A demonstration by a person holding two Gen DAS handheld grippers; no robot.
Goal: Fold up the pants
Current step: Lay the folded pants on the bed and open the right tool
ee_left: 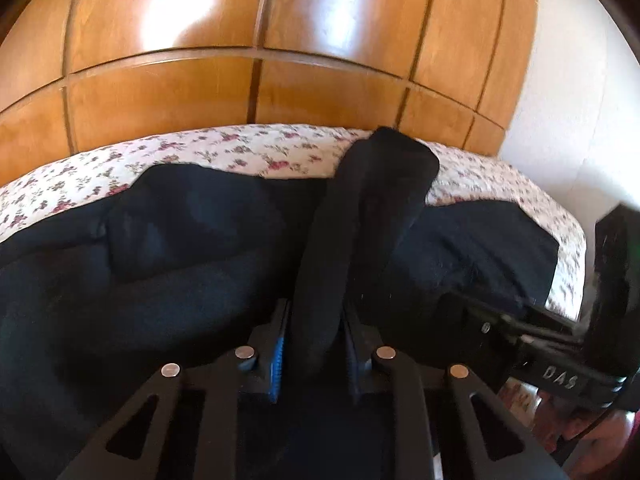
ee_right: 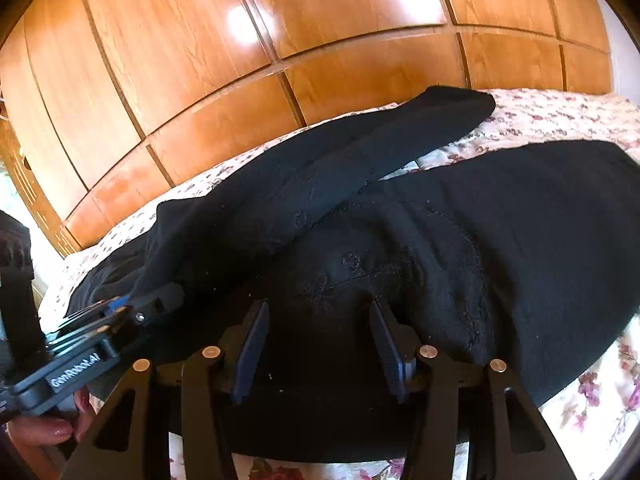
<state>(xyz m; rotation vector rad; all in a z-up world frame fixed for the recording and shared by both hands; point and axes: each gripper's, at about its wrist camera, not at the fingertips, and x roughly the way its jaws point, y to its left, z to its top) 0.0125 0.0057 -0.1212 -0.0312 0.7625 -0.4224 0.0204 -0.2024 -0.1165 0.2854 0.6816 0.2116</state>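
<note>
Black pants (ee_left: 180,248) lie on a floral bedsheet (ee_left: 240,148). My left gripper (ee_left: 316,312) is shut on a fold of the pants, and a long strip of the pants (ee_left: 372,200) rises from its jaws toward the far edge of the bed. In the right wrist view the same lifted strip (ee_right: 320,168) stretches from my left gripper (ee_right: 160,296) up to the right. My right gripper (ee_right: 318,308) is open and holds nothing, its fingers just above the pants (ee_right: 480,240) near the embroidered seat. It also shows in the left wrist view (ee_left: 464,304) at the right.
A glossy wooden wardrobe (ee_left: 280,40) stands right behind the bed. A white wall (ee_left: 580,100) is at the right. The floral bedsheet (ee_right: 580,400) shows around the pants. A hand (ee_right: 44,428) holds the left gripper's handle.
</note>
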